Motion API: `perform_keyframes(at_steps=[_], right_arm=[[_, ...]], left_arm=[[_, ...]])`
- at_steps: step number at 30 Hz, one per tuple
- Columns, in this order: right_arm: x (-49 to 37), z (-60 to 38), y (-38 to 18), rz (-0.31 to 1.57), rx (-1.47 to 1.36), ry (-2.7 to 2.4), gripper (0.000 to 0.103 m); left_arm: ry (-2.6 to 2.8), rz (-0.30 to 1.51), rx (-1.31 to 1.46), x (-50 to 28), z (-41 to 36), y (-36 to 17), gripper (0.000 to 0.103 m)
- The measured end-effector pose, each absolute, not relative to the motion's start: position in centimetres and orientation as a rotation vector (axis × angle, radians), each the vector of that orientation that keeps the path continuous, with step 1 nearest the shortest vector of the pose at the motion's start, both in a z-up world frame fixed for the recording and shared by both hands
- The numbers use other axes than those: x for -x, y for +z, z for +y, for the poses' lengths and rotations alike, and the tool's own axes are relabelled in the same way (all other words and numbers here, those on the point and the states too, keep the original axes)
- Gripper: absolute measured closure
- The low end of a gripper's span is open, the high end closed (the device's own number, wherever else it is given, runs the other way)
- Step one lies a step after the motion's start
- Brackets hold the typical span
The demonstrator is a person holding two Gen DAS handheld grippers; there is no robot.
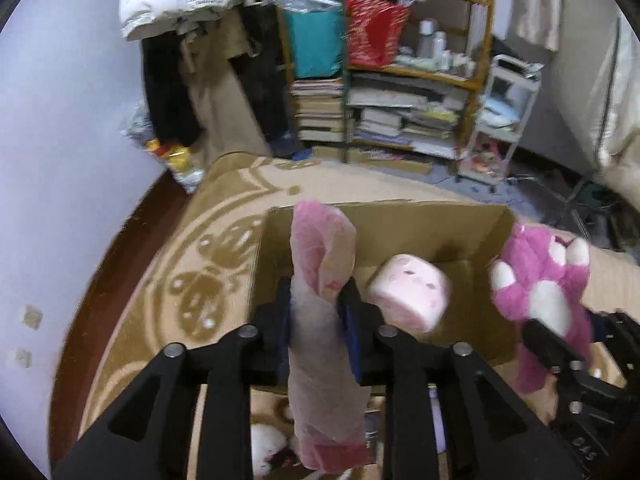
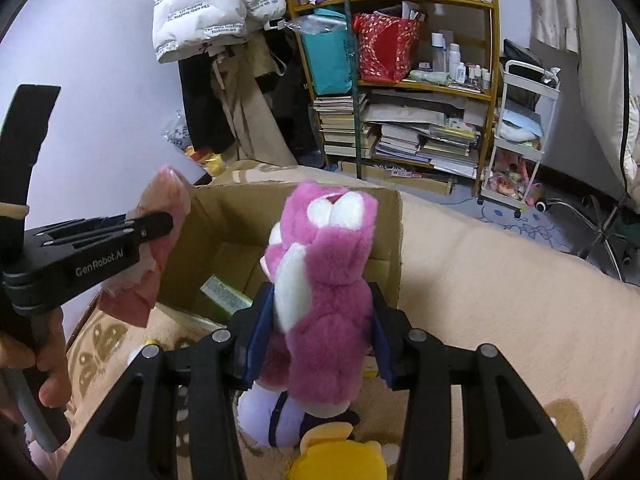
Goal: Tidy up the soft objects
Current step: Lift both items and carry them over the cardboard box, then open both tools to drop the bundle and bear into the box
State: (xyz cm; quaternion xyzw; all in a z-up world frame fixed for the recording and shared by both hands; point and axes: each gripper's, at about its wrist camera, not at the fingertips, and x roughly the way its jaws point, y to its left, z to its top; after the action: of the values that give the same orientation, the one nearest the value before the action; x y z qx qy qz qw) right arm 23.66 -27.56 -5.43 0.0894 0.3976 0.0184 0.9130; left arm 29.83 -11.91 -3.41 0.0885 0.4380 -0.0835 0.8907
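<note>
Above the near edge of the cardboard box [image 1: 472, 216]: left gripper [image 1: 318, 320] clamping pink cloth [image 1: 320, 264], right gripper [image 2: 320, 320] clamping pink plush [image 2: 324, 264]; best released only once well inside the walls.

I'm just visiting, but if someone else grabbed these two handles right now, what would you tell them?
Left gripper: shut on a pink cloth, held over the box.
Right gripper: shut on a pink plush, at the box's near edge.
Done: a pale pink cube plush lies in the box.
Left: drop both in, then the yellow plush and the lilac one on the blanket.
</note>
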Motion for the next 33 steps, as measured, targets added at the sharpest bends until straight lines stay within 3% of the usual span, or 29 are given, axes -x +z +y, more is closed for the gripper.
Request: perform_keyframes(at_steps=[1,3,5,8,10,12,15,18,20,33], right_arm=[[-23.7,-27.5,-5.4,0.818,-0.181,0.04,0.053],[-23.7,-27.4,-5.2,0.813,-0.176,0.047,0.053],[-23.5,-27.3,-5.0,0.807,-0.172,0.054,0.052],[-23.2,-27.2,-4.7,0.811,-0.155,0.042,0.046],[-23.0,-27.3,-4.4,0.812,-0.149,0.029,0.042],[-22.6,-27.5,-3.9,0.806,-0.162,0.025,0.031],[-21.8,-28.0,-2.8,0.785,-0.187,0.009,0.012],[-21.2,-28.4,-1.8,0.769,-0.215,0.007,0.001],[-20.5,-28.5,-0.8,0.746,-0.227,-0.004,0.0],[-16.1,-28.6,1.4,0.713,-0.226,-0.023,0.0]], left_arm=[[-0.147,0.921,-0.197,-29.9,-11.8,-3.6,0.071],[-0.135,0.936,-0.19,-29.8,-11.3,-3.6,0.047],[-0.147,0.905,-0.166,-29.2,-10.8,-3.0,0.035],[-0.145,0.872,-0.167,-28.7,-10.4,-1.9,0.023],[-0.152,0.859,-0.167,-28.1,-9.9,-1.0,0.02],[-0.149,0.849,-0.165,-27.6,-9.4,-0.4,0.013],[-0.14,0.845,-0.164,-27.0,-8.7,0.5,0.01],[-0.137,0.831,-0.186,-26.0,-8.3,1.3,0.007],[-0.137,0.816,-0.183,-25.3,-7.9,1.8,0.002],[-0.108,0.816,-0.183,-20.7,-5.7,3.0,0.001]])
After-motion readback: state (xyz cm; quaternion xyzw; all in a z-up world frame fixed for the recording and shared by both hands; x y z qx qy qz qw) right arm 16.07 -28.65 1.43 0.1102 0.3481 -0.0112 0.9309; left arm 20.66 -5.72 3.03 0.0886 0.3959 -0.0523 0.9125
